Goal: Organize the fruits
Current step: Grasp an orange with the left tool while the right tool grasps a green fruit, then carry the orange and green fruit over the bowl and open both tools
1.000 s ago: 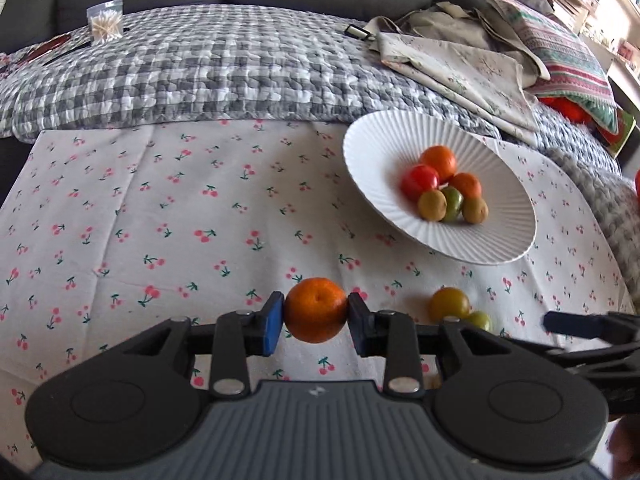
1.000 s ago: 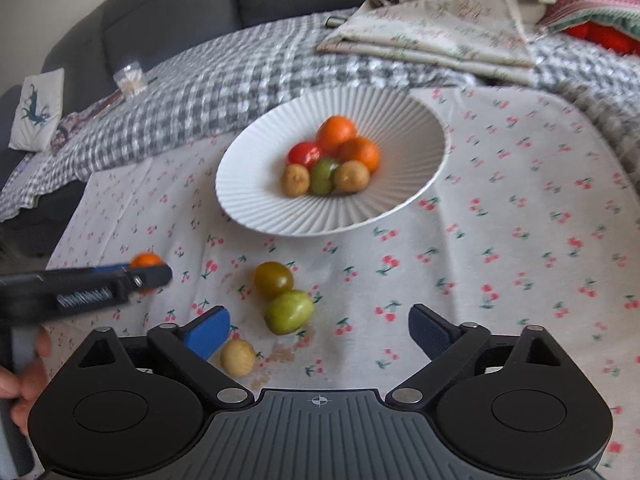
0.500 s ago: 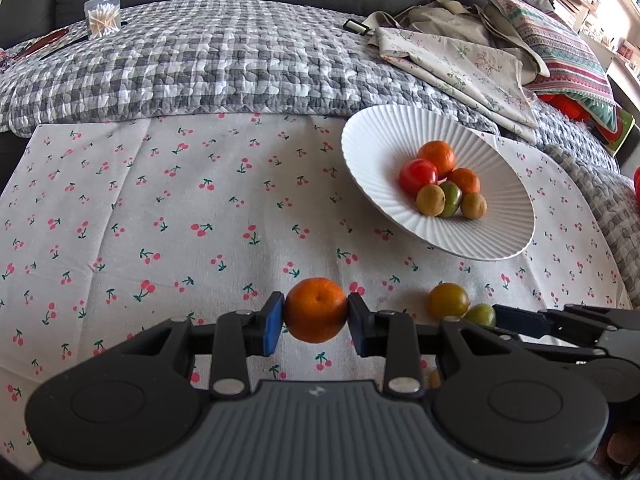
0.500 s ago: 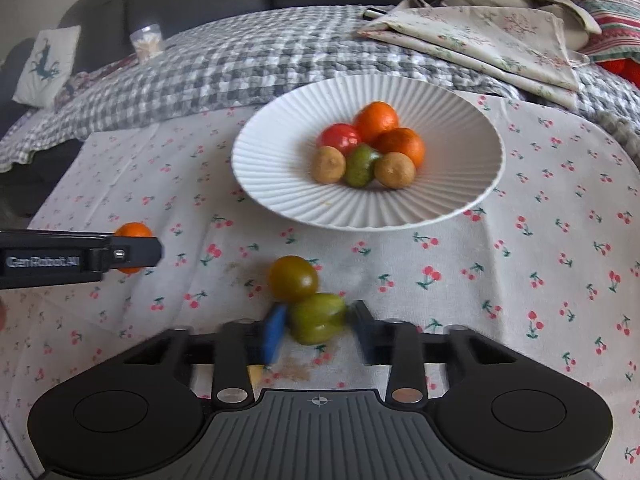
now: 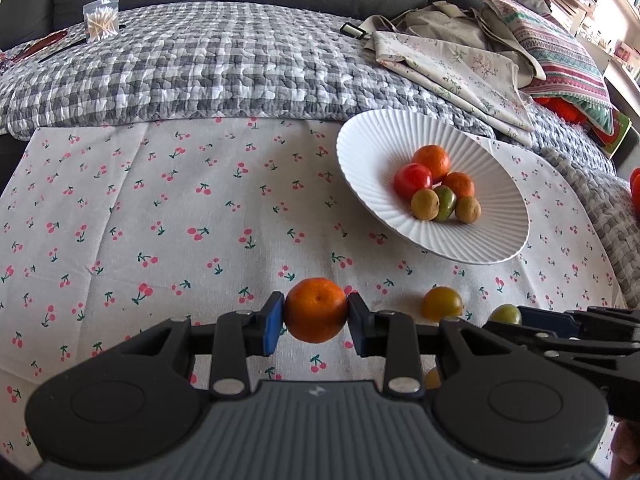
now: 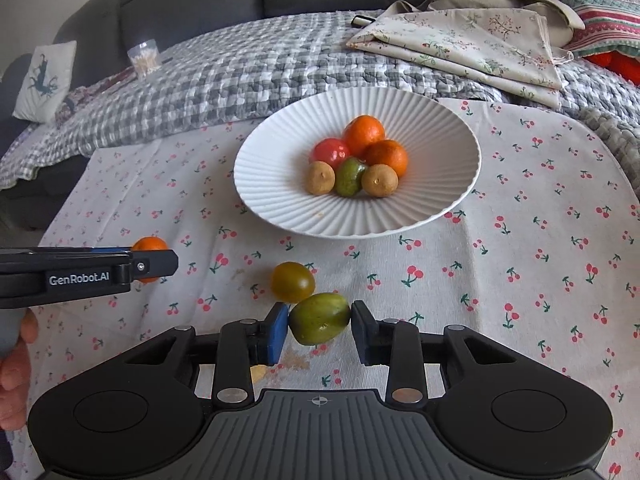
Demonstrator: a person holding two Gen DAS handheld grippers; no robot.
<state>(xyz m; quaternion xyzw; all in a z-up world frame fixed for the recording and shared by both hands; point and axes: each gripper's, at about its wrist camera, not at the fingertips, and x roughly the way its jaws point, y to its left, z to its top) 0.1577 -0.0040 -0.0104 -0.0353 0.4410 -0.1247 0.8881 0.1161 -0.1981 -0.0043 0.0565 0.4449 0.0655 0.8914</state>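
My left gripper (image 5: pixel 316 322) is shut on an orange mandarin (image 5: pixel 315 309), held above the cherry-print cloth; both also show in the right wrist view, the gripper (image 6: pixel 152 262) and the mandarin (image 6: pixel 149 245). My right gripper (image 6: pixel 319 326) is shut on a green fruit (image 6: pixel 319 318), also visible in the left wrist view (image 5: pixel 505 313). A dark yellow-green tomato (image 6: pixel 293 281) lies just beyond it on the cloth. The white ribbed plate (image 6: pixel 280 152) holds several fruits: two mandarins, a red tomato, a green fruit and two brownish ones.
A small yellowish fruit (image 6: pixel 258 371) lies partly hidden under my right gripper, beside a stain. A grey checked quilt (image 5: pixel 200 64) covers the back. Folded cloths (image 6: pixel 472 40) and a cushion lie back right. A cotton-swab box (image 5: pixel 101 20) stands back left.
My right gripper moved forward and closed on the green fruit, lifting it slightly. My left gripper kept hold of the mandarin and drifted a little.
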